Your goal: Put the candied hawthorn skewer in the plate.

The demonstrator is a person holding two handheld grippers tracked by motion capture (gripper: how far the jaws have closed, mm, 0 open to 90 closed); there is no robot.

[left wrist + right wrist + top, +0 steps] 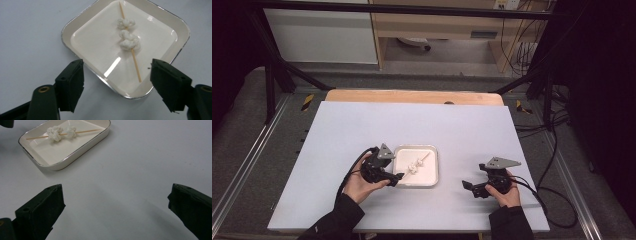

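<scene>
On the table (362,130), seen from above, a skewer (416,165) lies in a tray (432,176), left tongs (398,179) just beside it. Through the left gripper view, the tongs (117,75) are spread wide, empty; withdrawal should be kept clear of the rim. Through the right gripper view, those tongs (115,202) are open, idle.

Dim room, dark edges; counter (362,130) evenly lit from overhead. Glare streak on tray (100,15) ahead of left tool (117,82). Soft shadows, slight blur.
</scene>
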